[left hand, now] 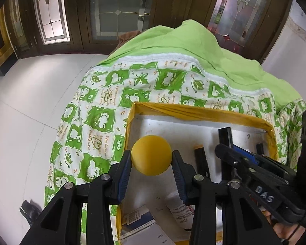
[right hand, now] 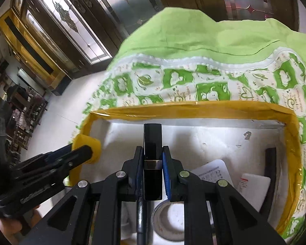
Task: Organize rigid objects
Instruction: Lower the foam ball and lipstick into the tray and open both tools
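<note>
You are holding a yellow disc (left hand: 151,155) in the left gripper (left hand: 152,164) jaws over the foam box's (right hand: 195,107) left edge, while the right gripper (right hand: 152,164) is clamping a black lipstick-like case (right hand: 152,140), long axis pointing toward the far wall.

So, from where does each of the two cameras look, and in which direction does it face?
Left wrist: on the left gripper, looking forward and down at the yellow disc it grips above the yellow-taped box; the right gripper shows at right.
Right wrist: on the right gripper, looking into the box at its black case; the left gripper shows at left.
Shared: box, green cloth, both grippers.
</note>
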A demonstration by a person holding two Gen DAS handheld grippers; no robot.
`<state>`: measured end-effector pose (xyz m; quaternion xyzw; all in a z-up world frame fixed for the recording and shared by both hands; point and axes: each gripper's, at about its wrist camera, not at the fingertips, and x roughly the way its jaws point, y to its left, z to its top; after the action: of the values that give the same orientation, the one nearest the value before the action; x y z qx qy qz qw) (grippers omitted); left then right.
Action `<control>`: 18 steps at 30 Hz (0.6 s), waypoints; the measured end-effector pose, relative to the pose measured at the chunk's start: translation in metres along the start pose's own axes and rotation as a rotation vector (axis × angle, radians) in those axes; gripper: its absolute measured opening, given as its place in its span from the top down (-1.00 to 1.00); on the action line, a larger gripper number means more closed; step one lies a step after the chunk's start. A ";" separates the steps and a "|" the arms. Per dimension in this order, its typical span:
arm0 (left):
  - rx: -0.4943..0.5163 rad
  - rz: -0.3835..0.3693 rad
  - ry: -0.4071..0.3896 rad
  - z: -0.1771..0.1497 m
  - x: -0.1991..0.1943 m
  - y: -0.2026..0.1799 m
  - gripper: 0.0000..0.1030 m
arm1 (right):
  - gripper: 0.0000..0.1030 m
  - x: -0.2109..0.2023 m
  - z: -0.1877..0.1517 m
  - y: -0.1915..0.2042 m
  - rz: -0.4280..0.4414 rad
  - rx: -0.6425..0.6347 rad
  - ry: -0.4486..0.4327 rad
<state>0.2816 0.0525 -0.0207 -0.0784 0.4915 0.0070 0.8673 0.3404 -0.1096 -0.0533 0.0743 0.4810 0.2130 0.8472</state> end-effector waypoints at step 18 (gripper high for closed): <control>-0.037 -0.053 -0.076 -0.020 -0.044 -0.002 -0.30 | 0.40 -0.043 -0.029 -0.014 0.031 0.024 -0.074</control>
<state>0.2423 0.0507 0.0069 -0.1072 0.4558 -0.0037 0.8836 0.3004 -0.1432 -0.0396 0.0997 0.4504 0.2173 0.8602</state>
